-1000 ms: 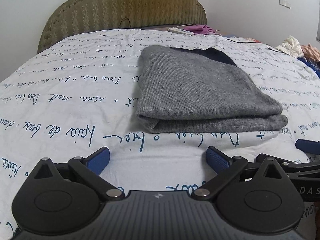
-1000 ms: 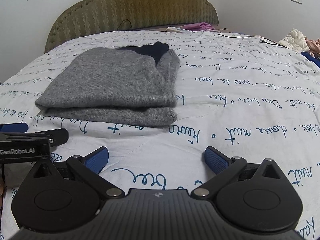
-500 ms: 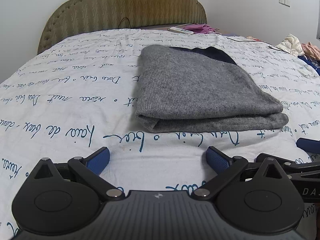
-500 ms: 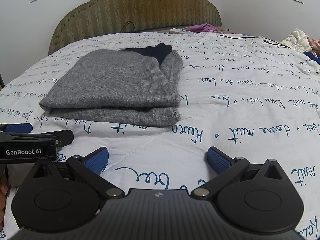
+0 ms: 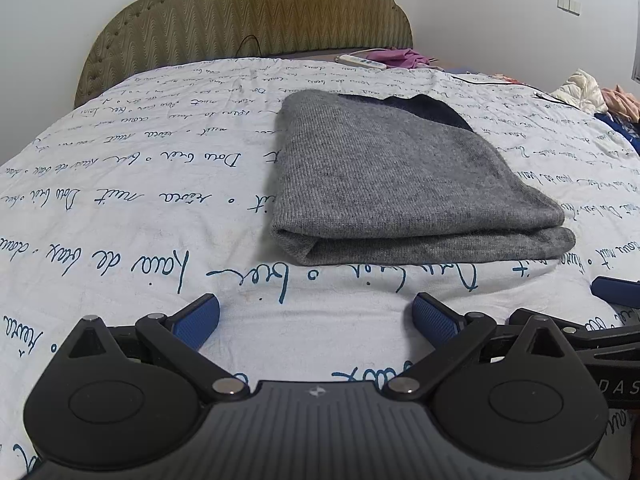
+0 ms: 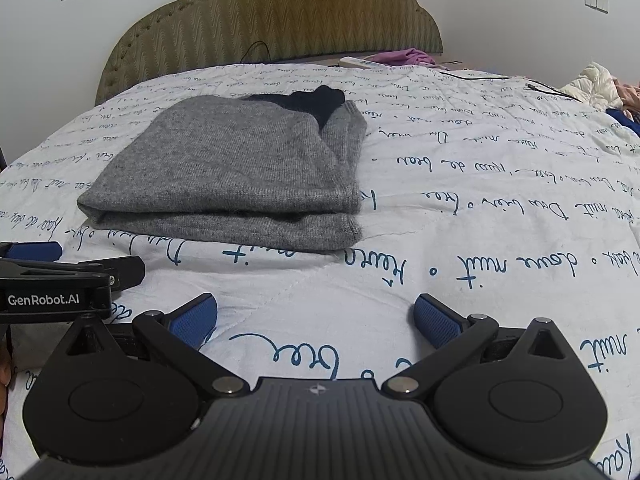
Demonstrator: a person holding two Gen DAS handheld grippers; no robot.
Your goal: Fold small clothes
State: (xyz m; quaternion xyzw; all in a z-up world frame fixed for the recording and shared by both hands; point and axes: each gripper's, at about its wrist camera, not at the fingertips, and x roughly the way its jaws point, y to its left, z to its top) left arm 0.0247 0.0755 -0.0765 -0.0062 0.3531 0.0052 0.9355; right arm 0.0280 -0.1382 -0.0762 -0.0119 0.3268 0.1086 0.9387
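Note:
A grey knit sweater [image 5: 392, 176] lies folded in a flat rectangle on the bed, with a dark navy part [image 5: 424, 110] showing at its far end. It also shows in the right wrist view [image 6: 240, 172]. My left gripper [image 5: 316, 318] is open and empty, just short of the sweater's near edge. My right gripper [image 6: 316, 318] is open and empty, near the sweater's right front corner. Each gripper sees the other at its side: the right one [image 5: 612, 292] and the left one [image 6: 60, 280].
The white bedsheet with blue script [image 5: 120, 200] covers the bed. A padded olive headboard [image 5: 248, 12] stands behind. A power strip [image 5: 362, 61] and purple cloth [image 5: 400, 56] lie at the far edge. A pile of clothes [image 5: 592, 94] lies at the right.
Both grippers have drawn back a little and risen slightly. The sweater has not moved. Both stay open.

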